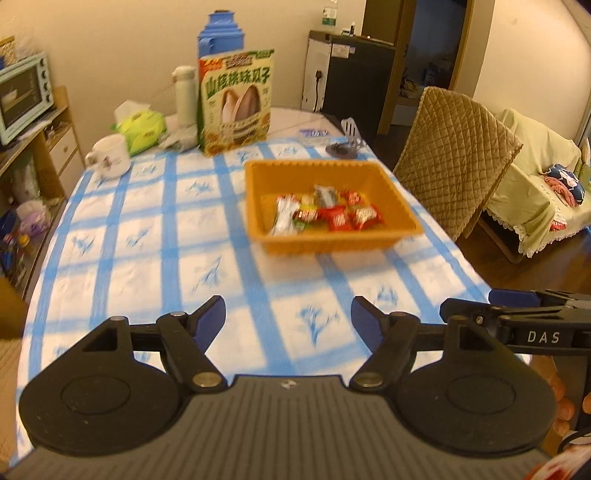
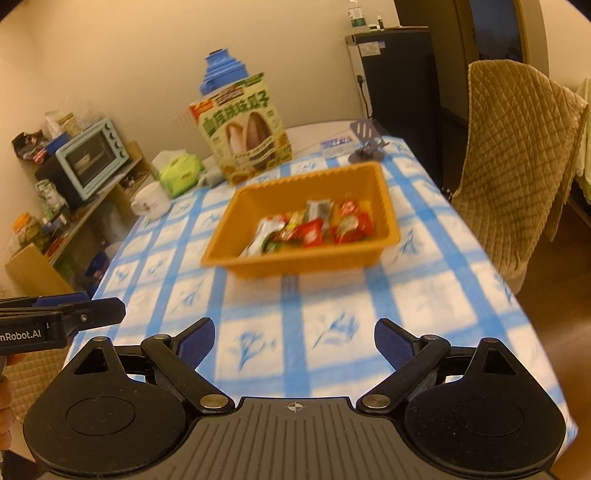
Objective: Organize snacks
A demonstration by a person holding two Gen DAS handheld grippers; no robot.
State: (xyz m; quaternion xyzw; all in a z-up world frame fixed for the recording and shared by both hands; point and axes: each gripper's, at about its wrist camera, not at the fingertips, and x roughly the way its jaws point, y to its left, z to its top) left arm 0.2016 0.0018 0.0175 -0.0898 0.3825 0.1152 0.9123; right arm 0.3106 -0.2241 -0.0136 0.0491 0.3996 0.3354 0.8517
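**Both grippers spread over table, snacks in orange tray**

Left wrist view: my left gripper (image 1: pixel 288 319) hangs above the near part of the table (image 1: pixel 147 258), fingers spread wide, nothing between them. Checked blue-white cloth below. Orange tray (image 1: pixel 258 206) sits ahead, slightly right, well apart from the gripper. Wrapped snacks (image 1: pixel 325 216) lie piled inside it, toward its near side: red packets, a silvery one, some blur. Behind the tray stands a sunflower seed box (image 1: pixel 236 103), upright, with a blue thermos (image 1: pixel 221 33) behind it. White bottle (image 1: pixel 185 94), green tissue pack (image 1: pixel 142 127) and white mug (image 1: pixel 109 155) sit to the left at the far end. The right gripper's side (image 1: pixel 517 317) pokes in at the right edge.

Right wrist view: my right gripper (image 2: pixel 294 341) also spread, empty, over the near table (image 2: pixel 424 295). Tray (image 2: pixel 225 236) ahead, centre, snacks (image 2: pixel 314 229) inside. Seed box (image 2: pixel 243 129) behind it, tilted in this view. Quilted chair (image 2: pixel 517 166) beside the table on the right. Toaster oven (image 2: pixel 92 158) on a shelf at left. Left gripper (image 2: pixel 66 317) shows at the left edge.
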